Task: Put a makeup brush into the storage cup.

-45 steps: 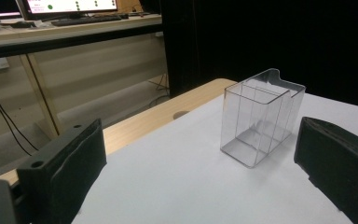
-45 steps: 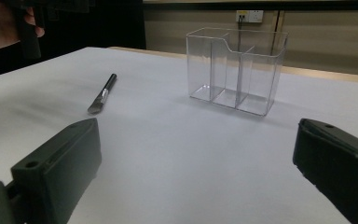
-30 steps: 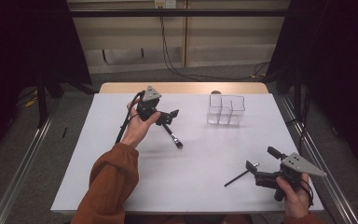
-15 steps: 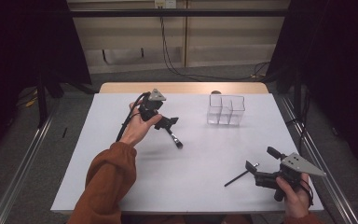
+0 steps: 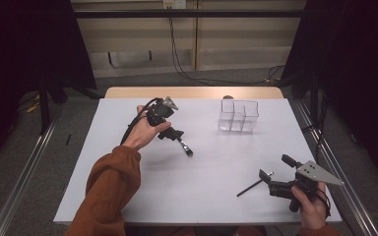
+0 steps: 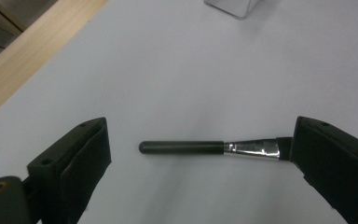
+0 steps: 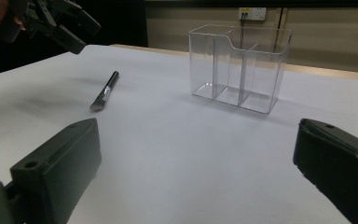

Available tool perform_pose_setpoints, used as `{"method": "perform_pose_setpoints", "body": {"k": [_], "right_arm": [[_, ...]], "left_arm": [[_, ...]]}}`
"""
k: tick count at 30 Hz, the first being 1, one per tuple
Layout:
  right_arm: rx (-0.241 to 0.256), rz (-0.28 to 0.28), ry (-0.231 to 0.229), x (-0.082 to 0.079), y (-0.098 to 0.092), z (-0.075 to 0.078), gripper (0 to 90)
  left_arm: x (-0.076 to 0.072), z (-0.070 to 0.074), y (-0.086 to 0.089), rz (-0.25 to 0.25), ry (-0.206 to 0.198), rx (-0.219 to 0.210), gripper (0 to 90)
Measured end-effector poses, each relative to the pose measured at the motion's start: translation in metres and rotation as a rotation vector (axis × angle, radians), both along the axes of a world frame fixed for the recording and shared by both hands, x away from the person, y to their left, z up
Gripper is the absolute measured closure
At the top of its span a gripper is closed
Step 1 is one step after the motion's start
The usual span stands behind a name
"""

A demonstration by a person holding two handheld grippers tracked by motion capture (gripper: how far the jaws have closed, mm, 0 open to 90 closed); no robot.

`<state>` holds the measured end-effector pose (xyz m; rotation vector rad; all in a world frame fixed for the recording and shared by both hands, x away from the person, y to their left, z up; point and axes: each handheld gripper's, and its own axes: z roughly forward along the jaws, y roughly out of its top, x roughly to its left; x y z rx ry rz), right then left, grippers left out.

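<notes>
A small black-handled brush with a silver ferrule lies flat on the white table, left of the middle. My left gripper hovers just above the brush's handle end, open. In the left gripper view the brush lies crosswise between the spread jaws of the left gripper, its bristle end hidden behind the right jaw. My right gripper rests low near the front right corner, open and holding nothing. In the right gripper view the brush lies far off beyond the right gripper, with the left gripper above it.
A clear three-compartment organizer stands empty at the back right, also ahead in the right gripper view. A thin black stick lies on the table just left of the right gripper. A wooden strip runs along the far edge.
My left hand has turned the left gripper and dipped it slightly toward the brush. The brush, the organizer and the right gripper have stayed put.
</notes>
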<state>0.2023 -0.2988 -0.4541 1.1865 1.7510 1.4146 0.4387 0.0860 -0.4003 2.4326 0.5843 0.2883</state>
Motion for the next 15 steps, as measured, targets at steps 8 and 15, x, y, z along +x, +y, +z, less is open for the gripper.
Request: {"method": "perform_pose_setpoints", "body": {"k": [8,15], "right_arm": [[-0.005,0.005,0.005,0.0004,0.0002,-0.0006,0.8],[-0.010,0.011,0.006,0.0003,0.0009,-0.0007,0.8]], "left_arm": [[0.0014,-0.0024,-0.0020,-0.030,0.026,0.073,6.1],[0.0027,-0.0011,-0.0045,-0.090,0.023,0.105,6.4]]}}
